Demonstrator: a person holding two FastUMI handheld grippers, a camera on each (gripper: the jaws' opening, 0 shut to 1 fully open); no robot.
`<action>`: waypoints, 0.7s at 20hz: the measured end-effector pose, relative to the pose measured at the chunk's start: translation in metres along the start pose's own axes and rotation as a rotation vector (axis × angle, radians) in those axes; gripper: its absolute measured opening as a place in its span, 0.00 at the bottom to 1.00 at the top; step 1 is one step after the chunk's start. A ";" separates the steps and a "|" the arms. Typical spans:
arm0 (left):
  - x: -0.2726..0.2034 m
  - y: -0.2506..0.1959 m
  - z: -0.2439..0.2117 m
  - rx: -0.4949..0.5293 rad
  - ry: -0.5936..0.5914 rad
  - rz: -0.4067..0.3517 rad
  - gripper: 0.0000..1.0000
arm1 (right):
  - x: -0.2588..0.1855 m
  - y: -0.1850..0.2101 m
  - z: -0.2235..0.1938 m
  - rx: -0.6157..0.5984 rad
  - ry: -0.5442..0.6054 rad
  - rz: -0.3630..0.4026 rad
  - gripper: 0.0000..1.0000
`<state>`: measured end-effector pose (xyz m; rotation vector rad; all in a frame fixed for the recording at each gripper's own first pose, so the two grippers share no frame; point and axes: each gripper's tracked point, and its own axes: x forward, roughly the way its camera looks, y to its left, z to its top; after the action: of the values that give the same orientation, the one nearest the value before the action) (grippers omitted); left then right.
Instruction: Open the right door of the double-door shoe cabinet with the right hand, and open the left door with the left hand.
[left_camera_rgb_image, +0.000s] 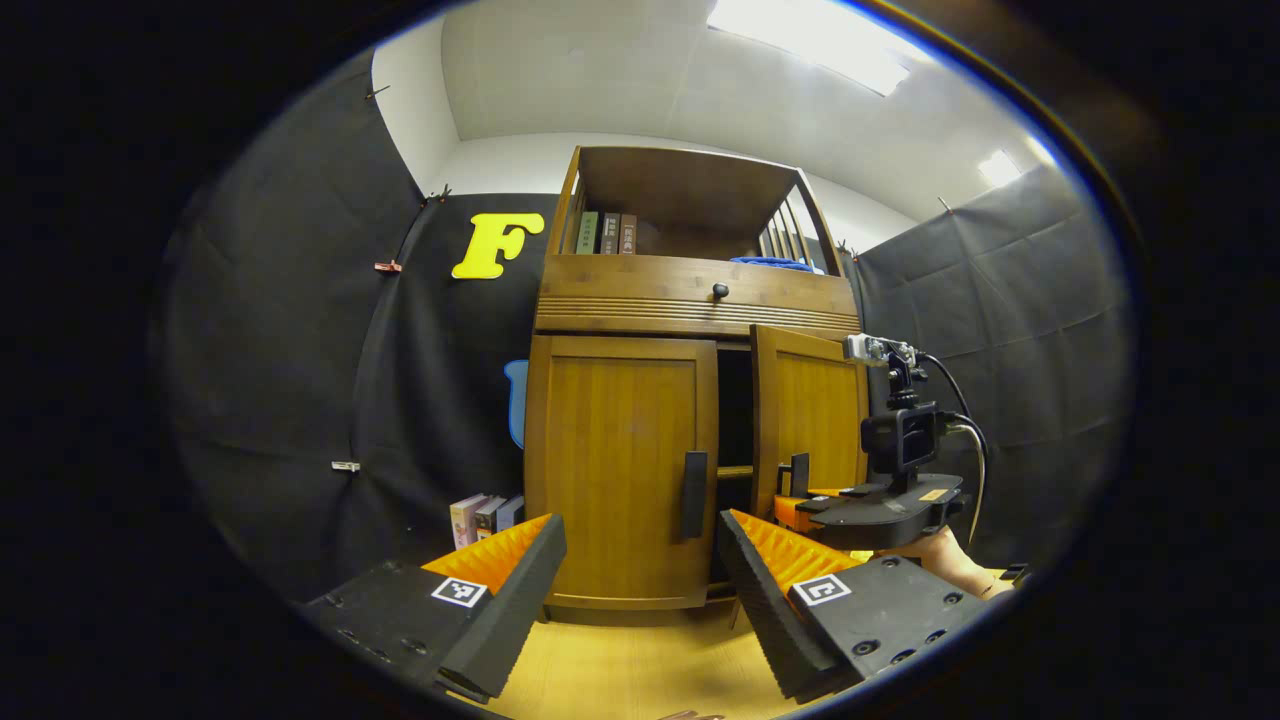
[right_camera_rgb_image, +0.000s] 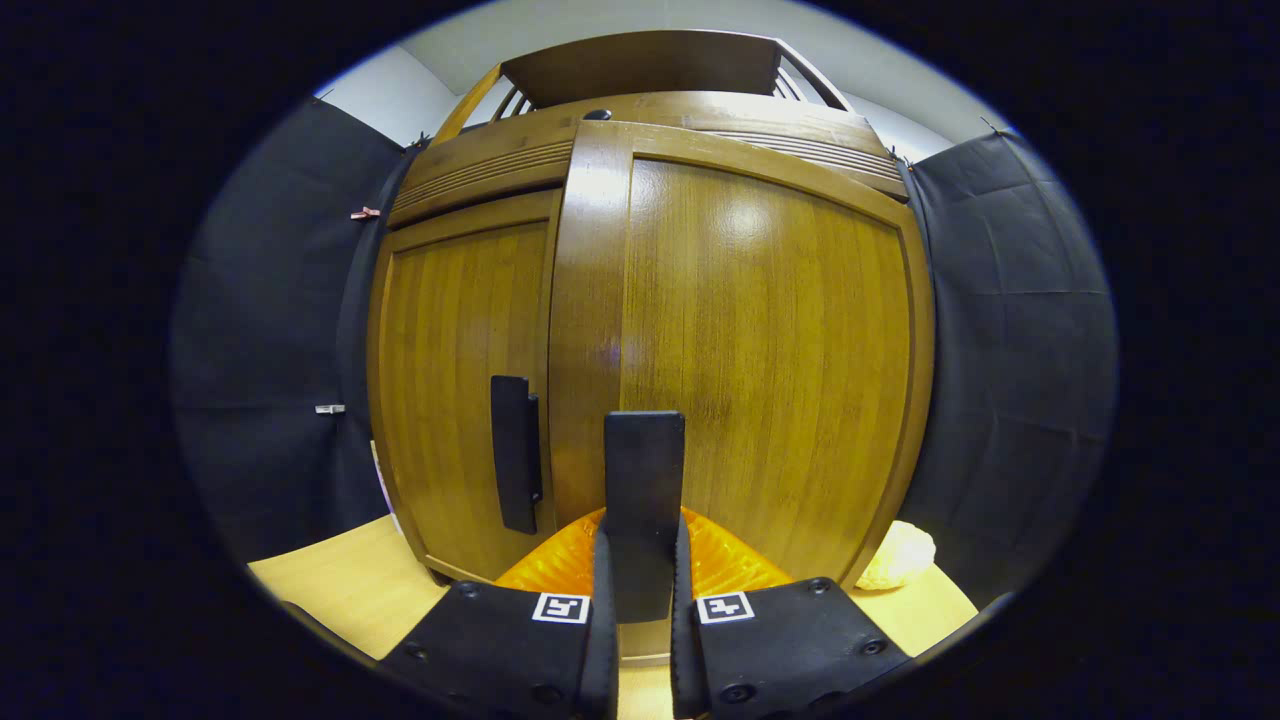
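Observation:
The wooden shoe cabinet (left_camera_rgb_image: 690, 290) stands ahead in the left gripper view. Its left door (left_camera_rgb_image: 610, 460) is closed, with a black upright handle (left_camera_rgb_image: 694, 494). The right door (left_camera_rgb_image: 815, 410) stands ajar, a dark gap showing beside it. My left gripper (left_camera_rgb_image: 640, 528) is open, a short way in front of the left door's handle, touching nothing. My right gripper (left_camera_rgb_image: 795, 505), held by a hand (left_camera_rgb_image: 950, 560), is at the right door's handle (left_camera_rgb_image: 799, 473). In the right gripper view the right gripper (right_camera_rgb_image: 640, 560) is shut on that handle (right_camera_rgb_image: 645, 470), with the left door's handle (right_camera_rgb_image: 515, 455) just to its left.
Several books (left_camera_rgb_image: 485, 515) stand on the wooden floor (left_camera_rgb_image: 640, 670) left of the cabinet. More books (left_camera_rgb_image: 607, 232) and a blue item (left_camera_rgb_image: 775, 263) sit on the upper shelf, above a drawer knob (left_camera_rgb_image: 719, 290). A pale round object (right_camera_rgb_image: 898, 555) lies at the cabinet's right foot.

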<state>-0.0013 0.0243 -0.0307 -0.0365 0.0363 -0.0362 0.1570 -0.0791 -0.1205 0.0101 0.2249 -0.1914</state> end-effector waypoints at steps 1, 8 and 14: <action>-0.001 -0.004 -0.002 -0.002 0.002 -0.005 0.95 | -0.007 -0.003 0.000 -0.002 0.001 0.007 0.24; -0.003 -0.029 -0.011 -0.028 0.039 -0.025 0.95 | -0.056 -0.026 0.000 -0.010 0.004 0.034 0.24; -0.005 -0.055 -0.014 -0.032 0.051 -0.053 0.94 | -0.099 -0.064 0.006 -0.004 0.001 0.029 0.22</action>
<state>-0.0085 -0.0305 -0.0421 -0.0685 0.0864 -0.0892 0.0519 -0.1232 -0.0915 0.0098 0.2261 -0.1621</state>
